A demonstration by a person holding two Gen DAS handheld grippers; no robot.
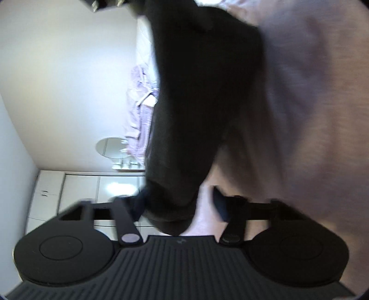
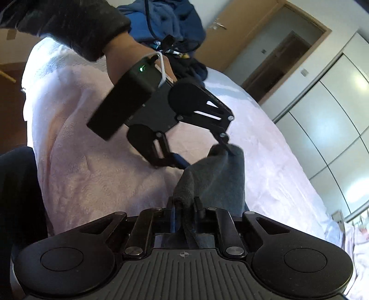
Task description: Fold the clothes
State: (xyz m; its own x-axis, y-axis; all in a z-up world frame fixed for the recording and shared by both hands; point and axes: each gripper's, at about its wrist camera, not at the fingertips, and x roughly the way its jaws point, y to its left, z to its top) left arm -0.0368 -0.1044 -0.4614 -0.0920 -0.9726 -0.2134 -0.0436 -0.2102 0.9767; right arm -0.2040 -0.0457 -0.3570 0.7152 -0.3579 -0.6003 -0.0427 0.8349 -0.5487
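A dark grey garment is stretched above the pink bed cover between both grippers. My right gripper is shut on its near end, with the cloth pinched between the two close fingers. My left gripper is at the far end, its jaws apart around the cloth's upper corner. In the left wrist view the garment hangs down between the fingers of the left gripper; it lies against the left finger, and a gap of pink shows before the right one. A hand in a black sleeve holds the left gripper.
The bed's pink fleece cover fills most of both views. A heap of blue and dark clothes lies at the bed's far end. A wooden door and white wardrobe doors stand beyond. Lilac clothing lies by the white wall.
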